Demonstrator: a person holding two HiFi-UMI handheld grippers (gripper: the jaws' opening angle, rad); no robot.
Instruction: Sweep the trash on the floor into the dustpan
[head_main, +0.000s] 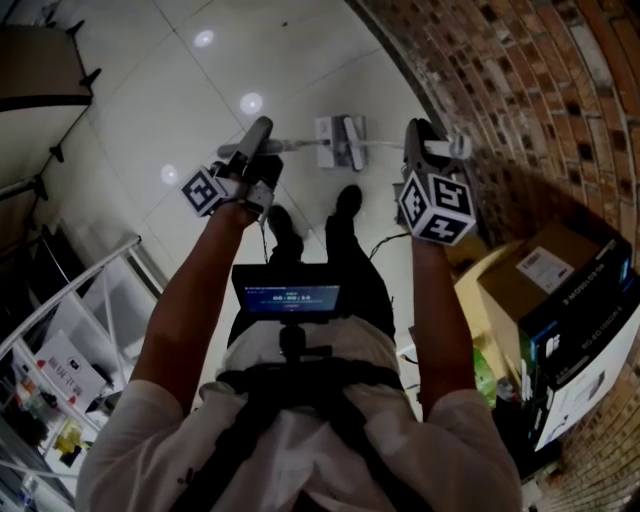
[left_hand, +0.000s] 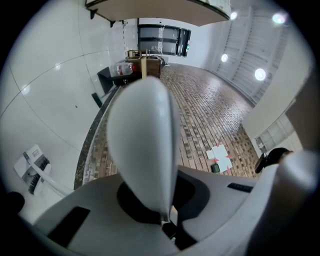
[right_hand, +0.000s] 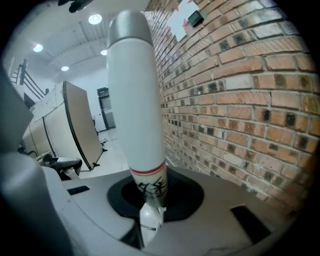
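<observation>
We see white floor (head_main: 200, 110), brick wall (head_main: 520, 90) at three o'clock; left gripper (head_main: 258, 140) clamps grey handle (left_hand: 142, 145), right gripper (head_main: 422, 140) white handle (right_hand: 135, 115).

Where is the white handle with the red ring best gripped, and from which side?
Grip the white handle at the slim part by its red ring, jaws closing across the round shaft from the side, as the right gripper does.
</observation>
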